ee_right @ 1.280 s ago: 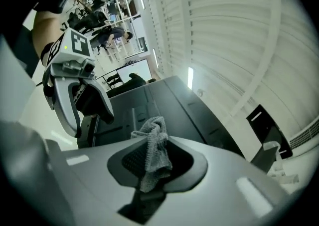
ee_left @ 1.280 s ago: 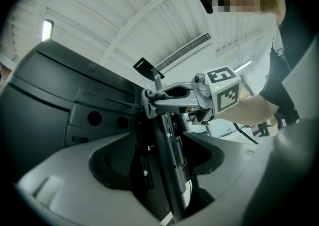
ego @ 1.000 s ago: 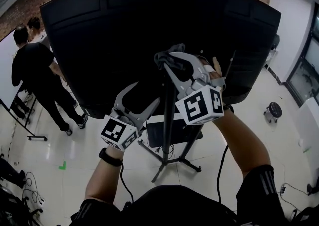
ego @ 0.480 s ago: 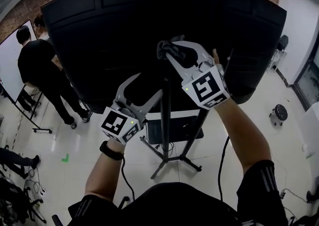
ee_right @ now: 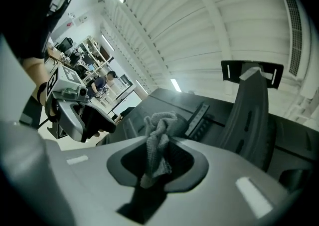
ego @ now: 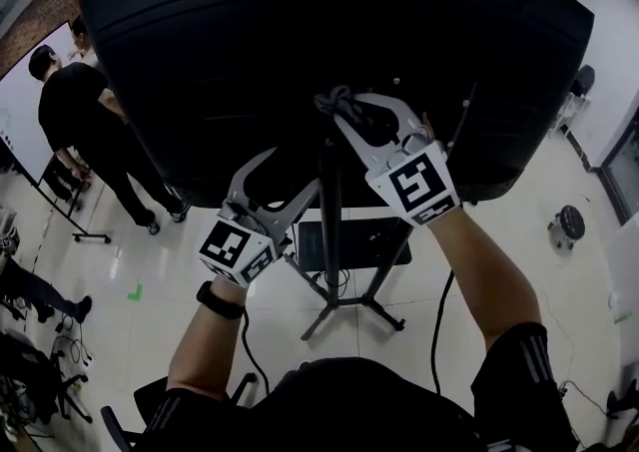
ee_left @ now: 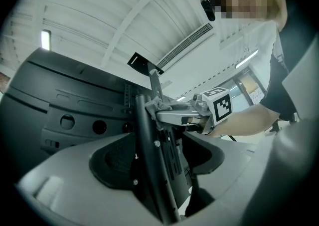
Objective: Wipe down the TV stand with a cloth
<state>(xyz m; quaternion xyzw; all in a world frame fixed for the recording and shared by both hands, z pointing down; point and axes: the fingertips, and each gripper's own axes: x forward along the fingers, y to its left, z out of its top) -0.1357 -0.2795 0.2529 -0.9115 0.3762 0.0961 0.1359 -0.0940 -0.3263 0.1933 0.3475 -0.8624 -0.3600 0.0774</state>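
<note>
Cloth [ee_right: 158, 137] clamped in right tool [ego: 345, 109]; left tool [ego: 292, 173] gapes round half-hidden stand pole [ego: 331, 240].

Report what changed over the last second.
The right gripper, shut on the cloth, appears to have edged slightly up the stand pole behind the TV; the head view shifted too. Nothing was taken hold of or let go. The left gripper stays open around the pole.
</note>
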